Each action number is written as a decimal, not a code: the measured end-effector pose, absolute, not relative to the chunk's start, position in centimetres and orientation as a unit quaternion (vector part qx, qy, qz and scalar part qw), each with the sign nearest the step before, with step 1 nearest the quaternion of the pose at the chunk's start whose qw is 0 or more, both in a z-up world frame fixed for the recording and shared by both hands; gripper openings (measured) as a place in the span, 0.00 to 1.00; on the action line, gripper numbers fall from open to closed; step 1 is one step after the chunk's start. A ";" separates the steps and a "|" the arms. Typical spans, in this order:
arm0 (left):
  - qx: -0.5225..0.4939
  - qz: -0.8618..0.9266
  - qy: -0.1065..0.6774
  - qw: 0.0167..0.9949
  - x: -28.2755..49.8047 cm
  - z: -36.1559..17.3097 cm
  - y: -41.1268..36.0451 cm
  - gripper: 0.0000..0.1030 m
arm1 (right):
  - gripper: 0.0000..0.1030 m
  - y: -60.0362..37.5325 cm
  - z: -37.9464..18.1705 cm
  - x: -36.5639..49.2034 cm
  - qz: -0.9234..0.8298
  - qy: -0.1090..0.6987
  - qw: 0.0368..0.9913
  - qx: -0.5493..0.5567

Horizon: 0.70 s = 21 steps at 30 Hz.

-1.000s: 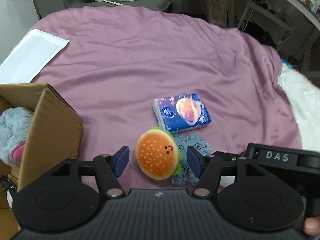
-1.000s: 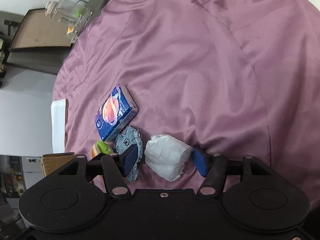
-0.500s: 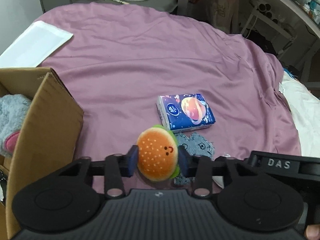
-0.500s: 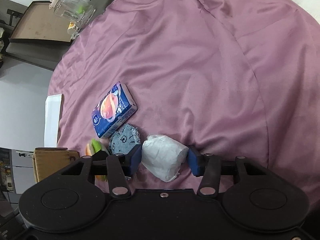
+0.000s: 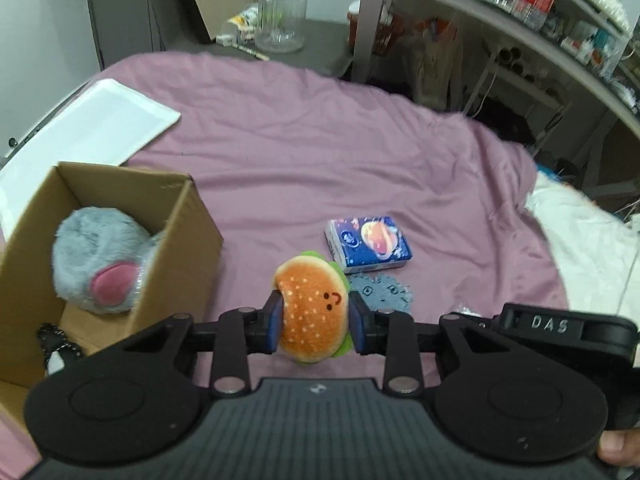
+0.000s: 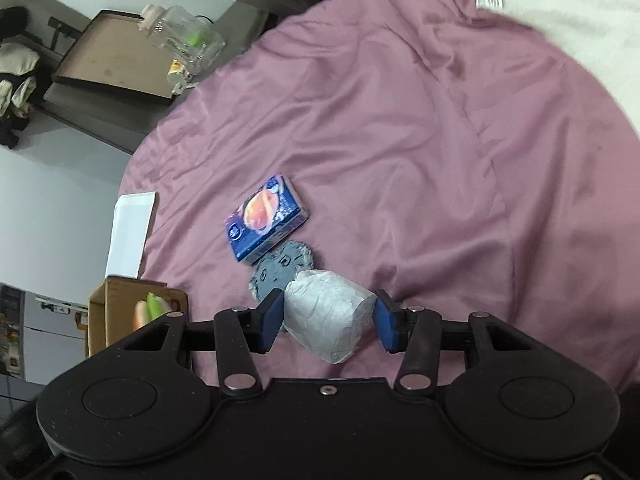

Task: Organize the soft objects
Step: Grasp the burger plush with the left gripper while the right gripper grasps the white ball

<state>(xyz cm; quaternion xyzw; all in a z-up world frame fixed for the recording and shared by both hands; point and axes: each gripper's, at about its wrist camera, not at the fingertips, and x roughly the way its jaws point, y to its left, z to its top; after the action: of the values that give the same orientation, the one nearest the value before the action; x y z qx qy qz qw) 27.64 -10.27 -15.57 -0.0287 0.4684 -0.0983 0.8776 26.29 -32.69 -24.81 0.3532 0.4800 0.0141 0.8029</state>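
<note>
Soft orange burger plush with its green felt lettuce (image 5: 312, 312) sits clenched in my left claw (image 5: 313, 318), lifted off the mauve bedsheet (image 5: 320, 152), beside the open brown cardboard box (image 5: 182, 216) that holds a grey furry plush (image 5: 96, 256). My right claw (image 6: 328, 320) grips a crumpled white paper-wrapped bundle (image 6: 328, 320). I judge each should travel high over the box wall, then release low inside.

The left gripper (image 5: 314, 326) has closed on the burger plush (image 5: 314, 312) and lifted it. The right gripper (image 6: 328, 322) now pinches the white wad (image 6: 328, 320) between its jaws.
</note>
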 end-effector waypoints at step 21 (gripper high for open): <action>-0.068 -0.102 0.386 0.914 21.8 -8.7 -2.5 0.32 | 0.46 -30.1 -16.3 21.2 0.025 0.410 0.850 0.331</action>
<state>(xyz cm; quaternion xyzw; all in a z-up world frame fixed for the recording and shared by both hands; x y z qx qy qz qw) 21.78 -2.48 -8.66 -0.0678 0.3860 -0.1021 0.9143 21.22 -30.09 -16.32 0.3306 0.4098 0.0250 0.8498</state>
